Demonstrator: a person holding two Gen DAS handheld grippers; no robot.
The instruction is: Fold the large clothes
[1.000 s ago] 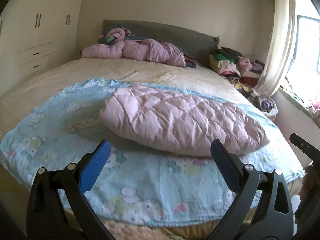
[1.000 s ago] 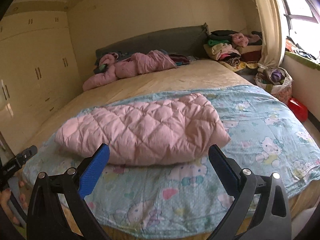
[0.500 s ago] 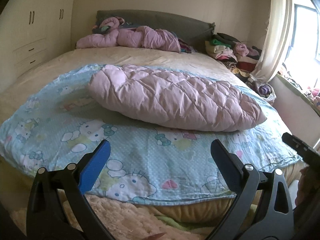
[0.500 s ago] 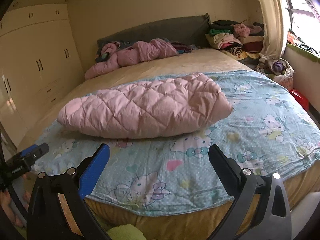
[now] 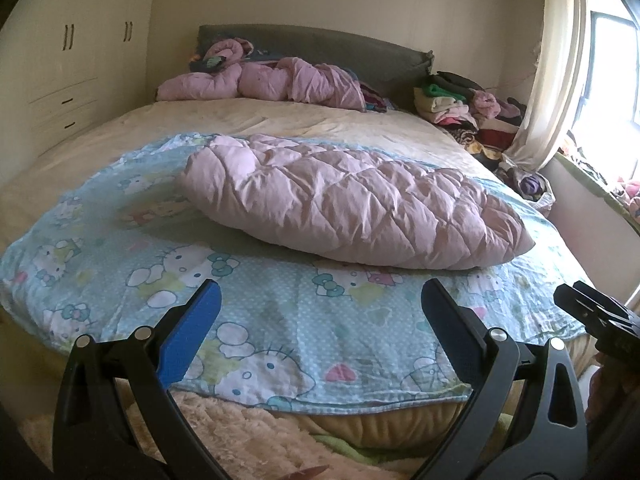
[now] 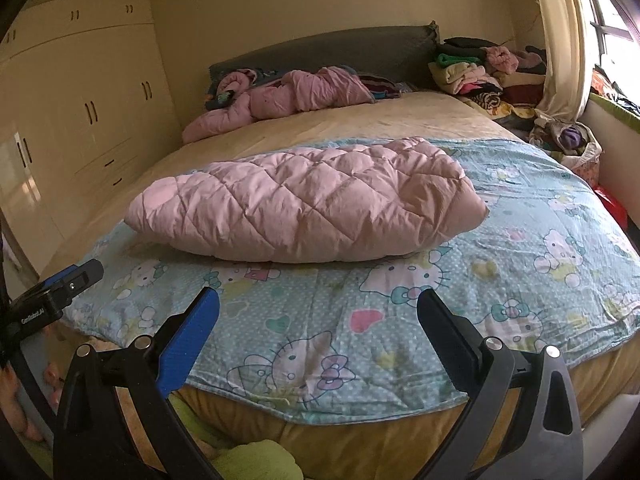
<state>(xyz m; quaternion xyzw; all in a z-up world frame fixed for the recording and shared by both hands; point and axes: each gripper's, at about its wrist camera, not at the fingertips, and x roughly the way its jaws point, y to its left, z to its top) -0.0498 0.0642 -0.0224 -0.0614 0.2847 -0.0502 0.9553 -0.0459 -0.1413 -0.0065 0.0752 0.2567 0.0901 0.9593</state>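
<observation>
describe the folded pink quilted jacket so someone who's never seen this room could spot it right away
Start at the big bed and find the light blue cartoon-cat blanket over its near end. The folded pink jacket lies on that blanket as one puffy, diamond-stitched bundle. The other pink garment is crumpled up by the grey headboard.

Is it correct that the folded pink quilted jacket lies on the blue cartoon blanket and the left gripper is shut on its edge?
Not quite. The left gripper is open and holds nothing, as the left wrist view shows. The pink quilted jacket does lie on the blue cartoon blanket.

Bare blue sheet (image 6: 520, 240) around the folded pink quilt (image 6: 304, 204), apparently unobstructed.
</observation>
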